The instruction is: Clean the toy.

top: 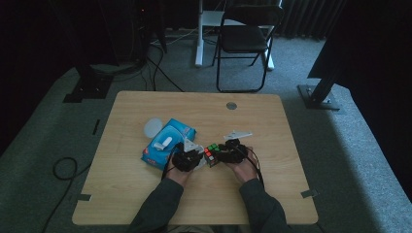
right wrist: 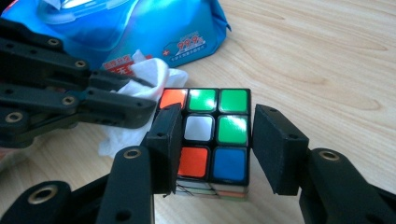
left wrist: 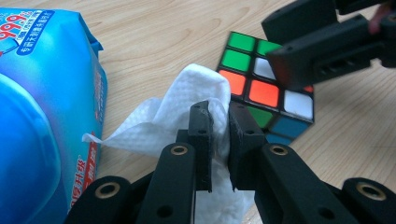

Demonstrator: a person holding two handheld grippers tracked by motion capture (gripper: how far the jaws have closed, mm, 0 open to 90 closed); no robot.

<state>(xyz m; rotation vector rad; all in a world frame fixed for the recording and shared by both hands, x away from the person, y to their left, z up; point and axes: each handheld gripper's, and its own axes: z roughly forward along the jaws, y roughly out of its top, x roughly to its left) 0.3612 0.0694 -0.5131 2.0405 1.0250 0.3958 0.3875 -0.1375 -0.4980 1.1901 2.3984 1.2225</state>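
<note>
Nearest the high view's camera, the person's two sleeved forearms enter from the bottom edge of the tabletop (top: 145, 194). The left claw (left wrist: 219, 126) is closed on a crumpled white wipe (left wrist: 187, 102), its pads pinching a fold of the sheet; the rest of the wipe lies on the wood beside the cube. The right claw (right wrist: 217, 140) stands around a colour cube (right wrist: 210, 135), one pad on each side face. The near pad lies against the cube; whether the far pad presses on it cannot be told. The cube rests on the tabletop between the two claws (top: 210, 156), its upper face showing green, white, orange and blue squares. A blue wet-wipe pack (top: 167, 141) lies just beside the left claw, toward the table's middle, with a white round lid (top: 152, 127) touching its far corner. Beyond the table stands a black folding chair (top: 245, 39) on grey carpet.
</note>
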